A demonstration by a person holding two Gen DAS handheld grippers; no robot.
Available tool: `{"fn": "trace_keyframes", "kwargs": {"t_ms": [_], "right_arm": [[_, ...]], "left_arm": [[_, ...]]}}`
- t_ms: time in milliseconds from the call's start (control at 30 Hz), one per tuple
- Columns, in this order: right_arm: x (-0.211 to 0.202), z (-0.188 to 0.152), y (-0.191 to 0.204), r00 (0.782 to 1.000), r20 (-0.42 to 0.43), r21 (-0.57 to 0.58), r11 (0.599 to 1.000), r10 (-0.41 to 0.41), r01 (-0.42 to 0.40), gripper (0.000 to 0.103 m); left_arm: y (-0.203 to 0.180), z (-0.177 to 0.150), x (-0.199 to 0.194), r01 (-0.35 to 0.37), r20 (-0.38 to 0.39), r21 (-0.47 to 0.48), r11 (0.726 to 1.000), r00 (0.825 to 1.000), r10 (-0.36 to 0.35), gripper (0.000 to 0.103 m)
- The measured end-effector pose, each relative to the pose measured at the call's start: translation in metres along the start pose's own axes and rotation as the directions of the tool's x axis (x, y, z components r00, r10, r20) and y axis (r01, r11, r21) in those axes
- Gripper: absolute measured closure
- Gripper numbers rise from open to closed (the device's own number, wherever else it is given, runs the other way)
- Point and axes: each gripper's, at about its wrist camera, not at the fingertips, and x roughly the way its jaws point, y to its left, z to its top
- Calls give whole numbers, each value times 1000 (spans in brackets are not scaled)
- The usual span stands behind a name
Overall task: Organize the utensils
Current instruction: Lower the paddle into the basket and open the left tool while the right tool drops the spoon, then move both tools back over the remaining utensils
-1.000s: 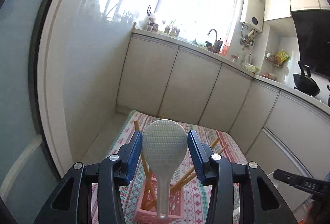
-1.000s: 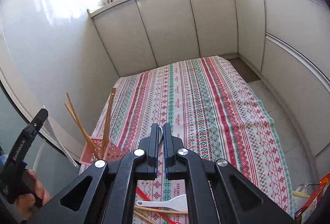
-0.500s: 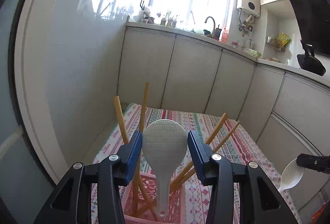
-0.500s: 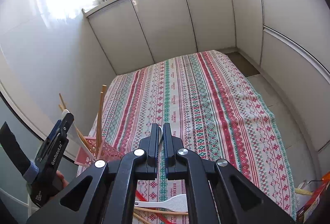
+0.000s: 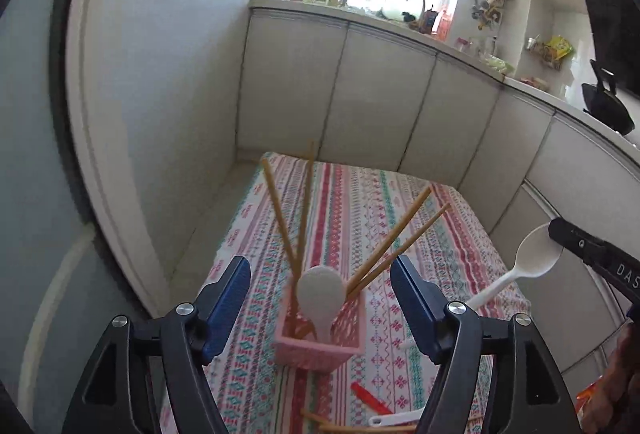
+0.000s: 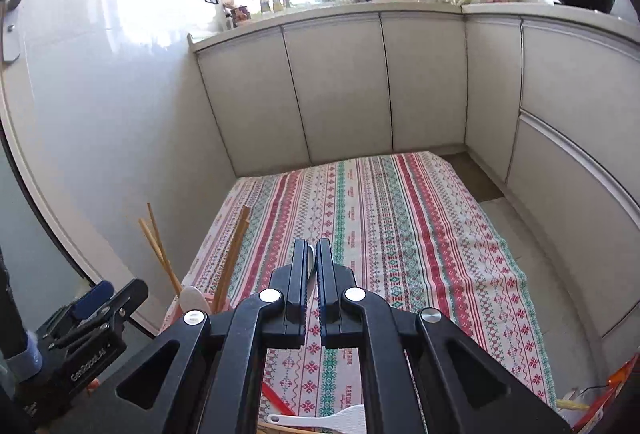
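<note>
- The left gripper (image 5: 320, 298) stands wide open with nothing between its blue pads (image 5: 228, 304). A second ago those pads flanked the head of the white rice paddle (image 5: 320, 294); now they have spread and drawn back from it.
- The paddle stands handle-down in the pink basket (image 5: 320, 340), its round head above the rim, among four wooden chopsticks (image 5: 280, 214) that fan out left and right.
- The basket sits near the left edge of the striped tablecloth (image 5: 360, 202), towards the near end of the table.
- I judge the paddle's placement done: it stands free of the gripper, so the left hand is free for the next piece.
- The right gripper (image 6: 312, 266) is nearly closed on the bowl end of a white spoon (image 5: 532, 254); in the right wrist view only a sliver of the bowl shows between the fingers, while the left wrist view shows the handle slanting down over the right side of the cloth.
- The spoon hangs in the air to the right of the basket, apart from it, closer than half a second ago, so it is probably next to go in.
- Left to sort at the near edge of the cloth: a red utensil (image 5: 370, 398), a white spatula (image 6: 324, 420) and more chopsticks (image 5: 320, 419), partly hidden by the grippers.
</note>
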Motion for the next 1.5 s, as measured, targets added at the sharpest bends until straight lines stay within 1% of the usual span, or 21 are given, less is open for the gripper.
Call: {"fn": "trace_keyframes", "kwargs": {"t_ms": [67, 133, 200, 267, 467, 633, 767, 867, 933, 967, 1033, 1133, 1233, 1367, 1433, 1500], "right_arm": [[1, 1, 15, 1000, 18, -45, 999, -18, 19, 99], [3, 0, 30, 999, 31, -79, 996, -25, 27, 99], [9, -1, 43, 999, 28, -98, 995, -25, 28, 99], [15, -4, 55, 999, 33, -124, 991, -38, 42, 99], [37, -17, 89, 993, 49, -206, 972, -103, 111, 99], [57, -29, 106, 991, 28, -251, 958, -134, 137, 99], [71, -35, 113, 993, -7, -261, 958, -122, 116, 99], [78, -38, 113, 995, -80, -221, 975, -54, 35, 98], [84, -37, 108, 990, -143, -175, 984, -11, -15, 97], [84, -37, 105, 987, -159, -152, 988, 3, -28, 95], [81, -33, 97, 983, -181, -108, 993, 26, -46, 89], [69, -26, 85, 978, -197, -55, 995, 67, -80, 68], [54, -22, 72, 971, -219, -33, 994, 90, -100, 63], [36, -24, 50, 961, -268, -19, 997, 68, -76, 60], [30, -28, 38, 952, -300, -13, 997, 65, -72, 53], [24, -33, 27, 943, -329, -14, 998, 51, -59, 49]], "left_arm": [[8, -2, -5, -35, -61, -19, 999, 998, 34, 26], [17, -7, -9, -69, -106, -17, 997, 992, 67, 25], [25, -15, -8, -111, -156, 9, 994, 982, 111, 24], [33, -20, -5, -132, -192, 22, 991, 972, 134, 24], [52, -29, 5, -166, -271, 4, 986, 949, 161, 24], [53, -32, 13, -163, -302, 11, 987, 940, 159, 24], [54, -34, 14, -167, -318, 21, 986, 934, 165, 24], [55, -35, 17, -172, -328, 21, 985, 929, 169, 24], [55, -36, 18, -174, -336, 27, 984, 926, 173, 24], [55, -36, 18, -173, -339, 30, 984, 925, 173, 24], [54, -36, 19, -170, -342, 35, 985, 924, 171, 24], [52, -37, 19, -162, -350, 40, 986, 922, 166, 24], [47, -38, 19, -146, -361, 49, 988, 920, 154, 24], [37, -41, 17, -121, -374, 69, 990, 917, 138, 23], [31, -44, 16, -102, -382, 80, 992, 916, 125, 23], [24, -46, 12, -75, -385, 95, 993, 917, 106, 23]]}}
